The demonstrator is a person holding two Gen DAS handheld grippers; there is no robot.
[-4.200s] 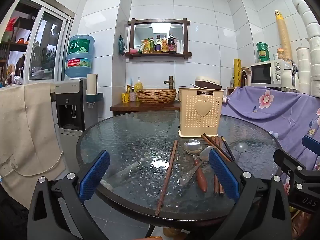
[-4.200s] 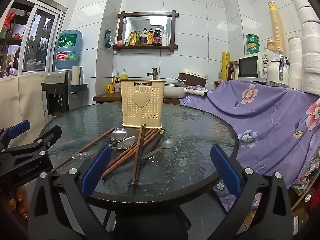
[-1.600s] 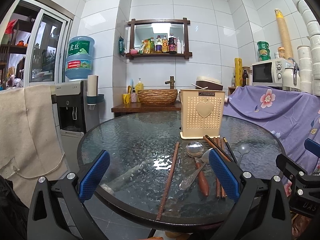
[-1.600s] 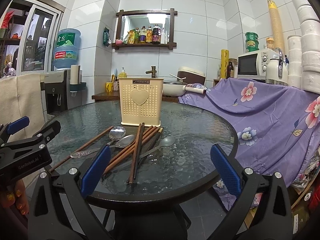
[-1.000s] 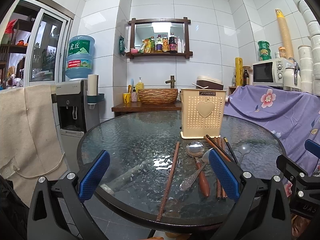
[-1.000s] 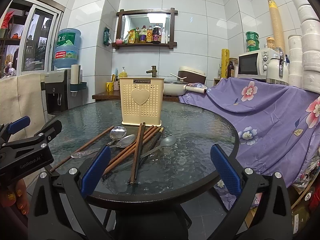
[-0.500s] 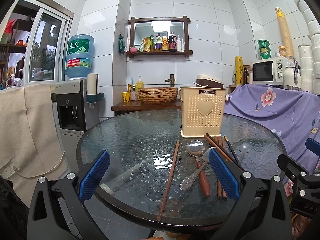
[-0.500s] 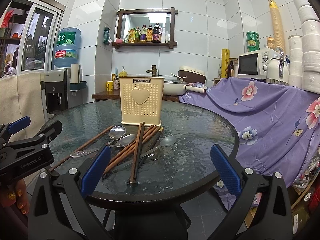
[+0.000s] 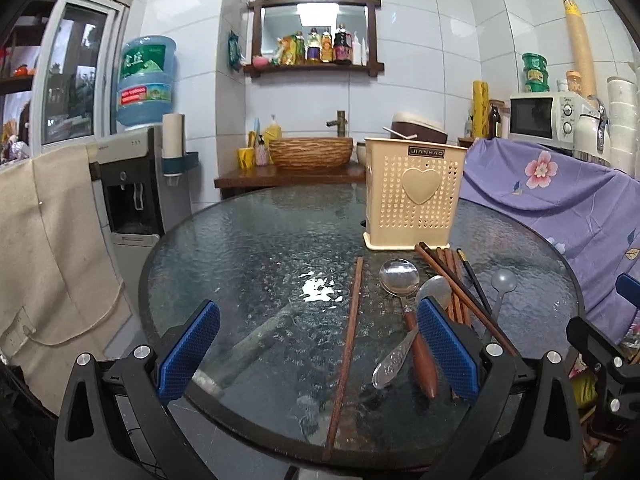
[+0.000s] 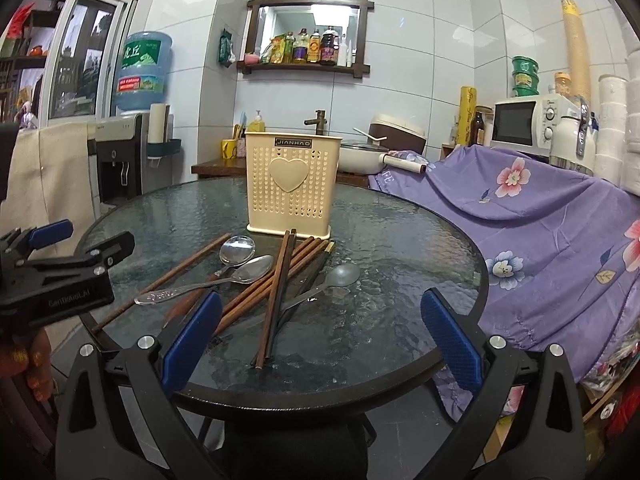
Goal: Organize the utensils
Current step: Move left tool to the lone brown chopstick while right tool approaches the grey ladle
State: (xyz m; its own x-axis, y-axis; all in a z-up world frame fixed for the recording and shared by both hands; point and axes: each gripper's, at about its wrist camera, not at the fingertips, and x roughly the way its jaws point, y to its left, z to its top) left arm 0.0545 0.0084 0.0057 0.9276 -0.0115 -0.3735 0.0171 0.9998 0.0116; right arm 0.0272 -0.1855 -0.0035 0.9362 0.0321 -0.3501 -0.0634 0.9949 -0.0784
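A cream perforated utensil holder [image 9: 414, 194] [image 10: 291, 188] with a heart stands on the round glass table [image 9: 256, 248] [image 10: 400, 240]. In front of it lie several brown chopsticks [image 10: 276, 280], a single chopstick [image 9: 348, 340] off to the left, a round steel spoon with a wooden handle [image 9: 399, 278], a steel spoon [image 10: 252, 270] and a grey spoon [image 10: 340, 276]. My left gripper [image 9: 318, 354] is open and empty at the table's near edge. My right gripper [image 10: 318, 342] is open and empty, just short of the chopstick ends.
A purple flowered cloth [image 10: 540, 208] covers furniture to the right, with a microwave [image 10: 528, 120] behind. A water dispenser [image 9: 136, 184] and a beige cloth [image 9: 48, 240] stand left. A wooden counter with a woven basin [image 9: 312, 152] is behind the table.
Both grippers have drifted slightly closer to the table and stay open. The utensils have not moved.
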